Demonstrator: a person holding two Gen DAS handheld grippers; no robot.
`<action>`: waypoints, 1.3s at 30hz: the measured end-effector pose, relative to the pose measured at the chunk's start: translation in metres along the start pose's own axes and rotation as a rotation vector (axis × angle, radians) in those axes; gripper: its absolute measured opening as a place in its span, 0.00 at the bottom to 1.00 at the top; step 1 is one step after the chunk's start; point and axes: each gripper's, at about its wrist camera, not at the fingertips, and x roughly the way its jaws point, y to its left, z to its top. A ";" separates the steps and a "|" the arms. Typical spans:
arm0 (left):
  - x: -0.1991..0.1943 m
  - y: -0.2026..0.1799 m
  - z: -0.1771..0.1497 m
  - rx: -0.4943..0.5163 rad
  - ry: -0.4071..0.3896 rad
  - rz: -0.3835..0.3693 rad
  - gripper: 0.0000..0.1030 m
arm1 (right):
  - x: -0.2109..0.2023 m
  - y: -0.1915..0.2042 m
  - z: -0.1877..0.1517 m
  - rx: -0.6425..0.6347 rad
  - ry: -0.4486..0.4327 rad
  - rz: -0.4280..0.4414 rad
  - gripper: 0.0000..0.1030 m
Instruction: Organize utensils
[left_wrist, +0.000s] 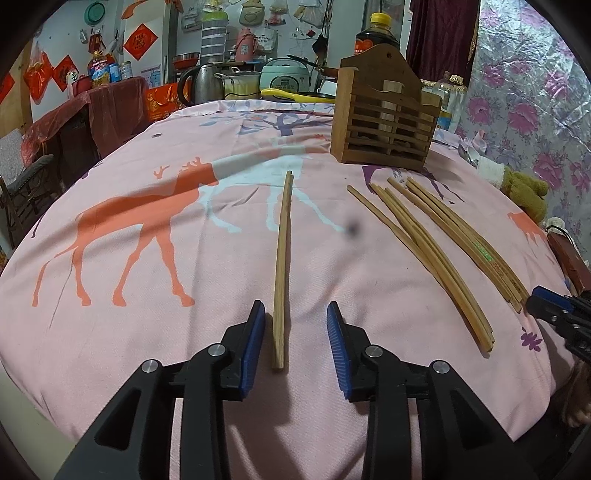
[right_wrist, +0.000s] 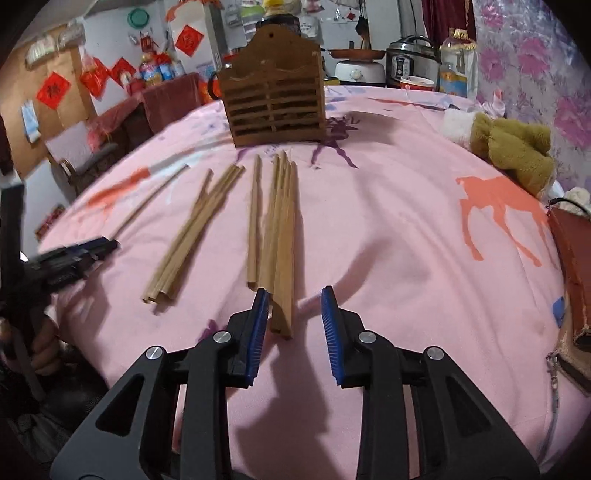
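A wooden slatted utensil holder (left_wrist: 384, 122) stands upright at the far side of the pink cloth; it also shows in the right wrist view (right_wrist: 275, 110). A pair of wooden chopsticks (left_wrist: 282, 258) lies lengthwise, its near end between the blue pads of my open left gripper (left_wrist: 295, 325). Several more chopsticks (left_wrist: 443, 247) lie in a loose fan to the right. In the right wrist view my open right gripper (right_wrist: 294, 314) sits around the near end of one bundle (right_wrist: 282, 240); another bundle (right_wrist: 192, 232) lies left of it. Both grippers are empty.
A brown plush toy (right_wrist: 509, 147) and a red-brown box (right_wrist: 572, 266) lie at the right edge of the table. Kettle, cookers, bottles and pots (left_wrist: 243, 77) crowd the far edge behind the holder. The left gripper (right_wrist: 74, 254) shows at the left of the right wrist view.
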 end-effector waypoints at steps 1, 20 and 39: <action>0.000 0.000 0.000 0.001 0.000 0.000 0.34 | 0.003 -0.008 0.002 0.044 0.005 -0.019 0.27; 0.000 -0.002 -0.001 0.014 -0.005 0.010 0.43 | -0.005 -0.023 0.000 0.121 -0.019 -0.045 0.28; 0.001 0.000 -0.002 0.009 -0.005 0.020 0.50 | -0.010 -0.018 -0.005 0.081 -0.022 -0.040 0.28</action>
